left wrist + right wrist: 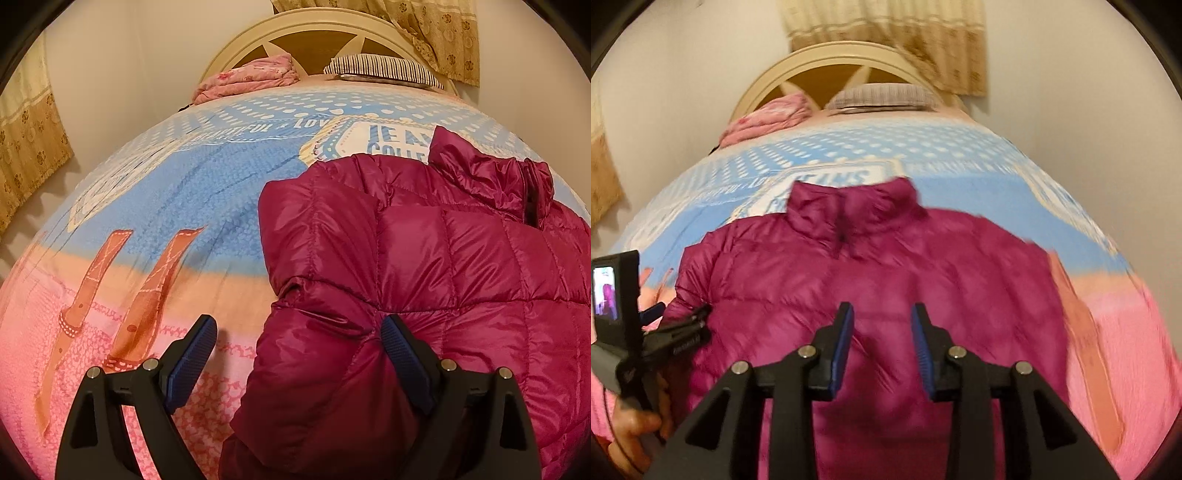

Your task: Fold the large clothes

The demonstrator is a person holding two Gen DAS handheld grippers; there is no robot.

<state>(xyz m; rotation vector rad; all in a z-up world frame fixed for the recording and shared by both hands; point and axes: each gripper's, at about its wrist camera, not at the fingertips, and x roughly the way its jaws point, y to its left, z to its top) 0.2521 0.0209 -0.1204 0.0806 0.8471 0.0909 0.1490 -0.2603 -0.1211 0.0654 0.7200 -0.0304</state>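
Where the jacket [424, 251] bulged at its near left edge, straddled that puffy edge with the left gripper [297, 325], jaws spread wide and clamped on nothing. Had one finger [402, 354] nudging into the quilting and the other over bare bedspread [184, 192] just left of the jacket. Over the jacket's near middle, hung the right gripper [882, 308] with jaws partly open, nothing between them and clear of the fabric as far as the blur allowed. Could make out the hand [639, 424] on the left tool at the jacket's near left corner.

Lay flat on the bedspread, zip side up, collar at the far end, sleeves seemingly drawn in along the body. Beyond the collar, noted a pink bundle [251, 79] and a striped pillow [384, 68] against the headboard [314, 37], well apart from the jacket, with a curtain [424, 33] behind.

Judged the risks as these: slippery shell sliding out of a shallow pinch; springy filling pushing a fold back open; closing at the left edge likely to catch bedspread along with the sleeve, dragging both; lifting one side alone likely to skew the whole jacket.
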